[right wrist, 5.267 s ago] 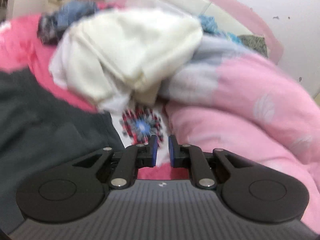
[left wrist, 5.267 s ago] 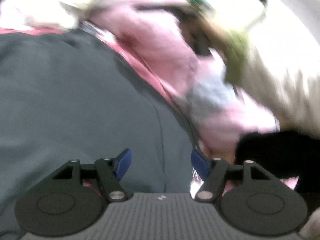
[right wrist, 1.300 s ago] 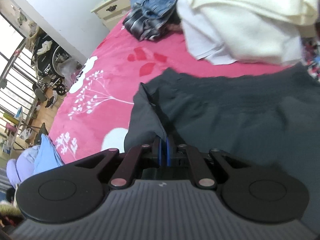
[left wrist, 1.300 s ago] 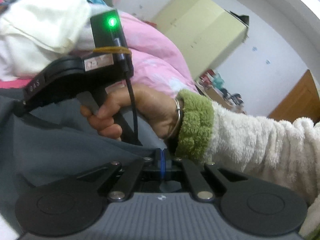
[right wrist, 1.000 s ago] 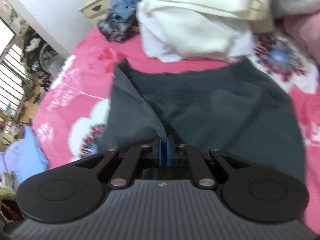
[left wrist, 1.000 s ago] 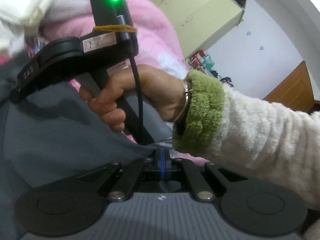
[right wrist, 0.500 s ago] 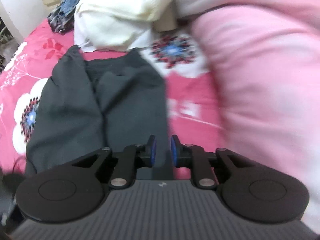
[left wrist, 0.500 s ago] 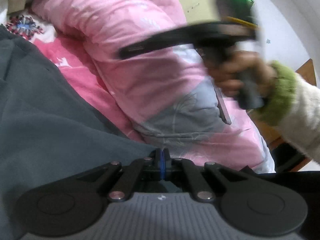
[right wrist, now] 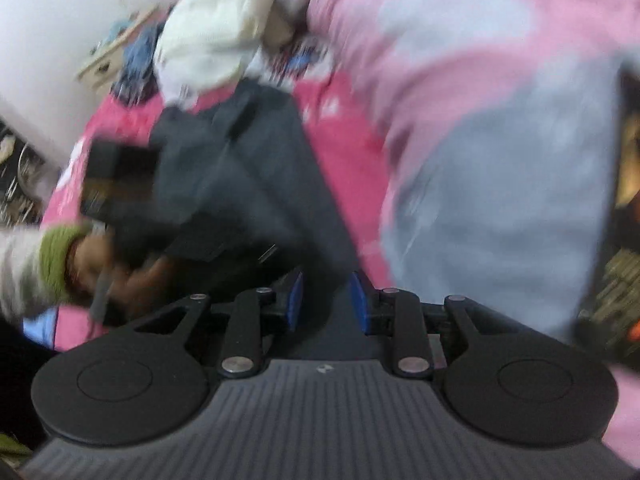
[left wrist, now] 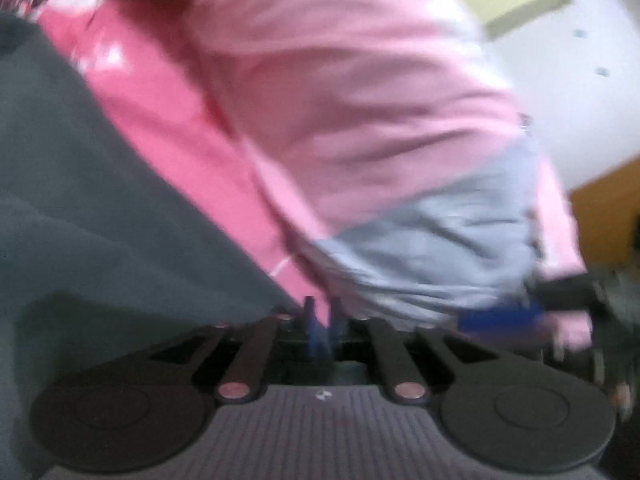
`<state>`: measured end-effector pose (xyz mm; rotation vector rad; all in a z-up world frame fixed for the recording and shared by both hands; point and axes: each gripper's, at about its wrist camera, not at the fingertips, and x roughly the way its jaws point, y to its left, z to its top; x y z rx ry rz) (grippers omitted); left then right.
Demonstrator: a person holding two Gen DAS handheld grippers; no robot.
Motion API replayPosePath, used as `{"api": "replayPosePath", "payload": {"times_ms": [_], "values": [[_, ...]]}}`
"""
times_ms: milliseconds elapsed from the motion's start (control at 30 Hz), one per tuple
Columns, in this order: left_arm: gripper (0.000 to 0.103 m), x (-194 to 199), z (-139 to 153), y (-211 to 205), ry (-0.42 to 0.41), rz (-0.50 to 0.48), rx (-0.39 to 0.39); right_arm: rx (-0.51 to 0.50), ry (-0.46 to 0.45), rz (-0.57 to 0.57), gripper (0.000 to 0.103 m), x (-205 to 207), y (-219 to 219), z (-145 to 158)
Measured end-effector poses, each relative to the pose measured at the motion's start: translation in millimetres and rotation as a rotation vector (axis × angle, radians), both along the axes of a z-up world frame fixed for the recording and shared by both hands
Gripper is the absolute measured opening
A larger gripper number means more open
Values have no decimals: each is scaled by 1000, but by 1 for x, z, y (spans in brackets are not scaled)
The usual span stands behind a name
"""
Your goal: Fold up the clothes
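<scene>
Both views are pretty blurry. The right claw (right wrist: 325, 300) is spread apart right over the near hem of the dark grey garment (right wrist: 256, 176), which lies flat on the pink bed sheet (right wrist: 348, 152). The left claw (left wrist: 321, 322) looks nearly pressed together at that garment's corner (left wrist: 100, 208); can't tell if it's pinching cloth. Right of the garment, a puffy pink-and-grey quilt (right wrist: 492, 168) crowds close. Past its far edge sits a cream clothes heap (right wrist: 208, 36).

Left gripper (left wrist: 320, 326): black linkage arms, silver pivot screws, blue pads, ribbed grey body, two round black discs. Right gripper (right wrist: 325, 300): same build. Sleeve (right wrist: 24, 268): cream fleece, green cuff.
</scene>
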<state>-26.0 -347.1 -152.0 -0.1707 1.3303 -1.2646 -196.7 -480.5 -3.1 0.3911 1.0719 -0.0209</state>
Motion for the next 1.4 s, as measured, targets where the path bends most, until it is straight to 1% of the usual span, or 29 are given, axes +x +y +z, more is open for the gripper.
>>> {"api": "replayPosePath", "payload": {"times_ms": [33,67,100,133,200,300,367,433,600,633,667,700,767,833,933,1033,1200,1267,1367,1400], "values": [[28,1,-6,-3,26,11,25,7,27,6,26,1,5,-11],[39,2,-7,0,57,26,27,7,51,13,26,2,9,-20],[45,3,-7,4,84,42,24,1,73,19,26,4,12,-28],[52,4,-3,11,94,59,3,-7,87,24,26,6,16,-33],[54,7,8,29,100,96,-28,-27,97,34,27,10,21,-39],[58,17,30,67,103,142,-87,-48,94,36,29,16,25,-41],[63,24,46,101,84,178,-119,-60,89,35,30,20,27,-41],[65,29,59,141,51,223,-121,-76,83,40,32,25,30,-41],[66,34,73,234,-55,345,-44,-137,59,107,36,41,49,-34],[66,36,73,251,-65,378,-26,-152,56,125,38,46,53,-33],[66,39,72,266,-75,411,-9,-166,54,143,40,50,57,-32],[66,42,72,281,-87,444,8,-182,50,162,40,55,62,-29],[66,52,72,305,-145,515,58,-213,36,201,40,70,73,-23],[66,62,69,320,-204,574,99,-231,10,231,40,93,84,-17],[66,83,60,337,-215,674,139,-239,-35,262,41,130,97,-11],[66,102,48,350,-174,727,131,-237,-69,296,44,162,108,-13],[66,132,39,344,-167,730,126,-234,-126,352,45,214,126,-15],[66,144,38,340,-164,733,121,-216,-138,382,45,236,131,-20],[66,159,37,336,-165,732,107,-187,-115,412,46,259,134,-31],[66,162,37,336,-169,730,99,-184,-108,416,49,261,134,-35]]}}
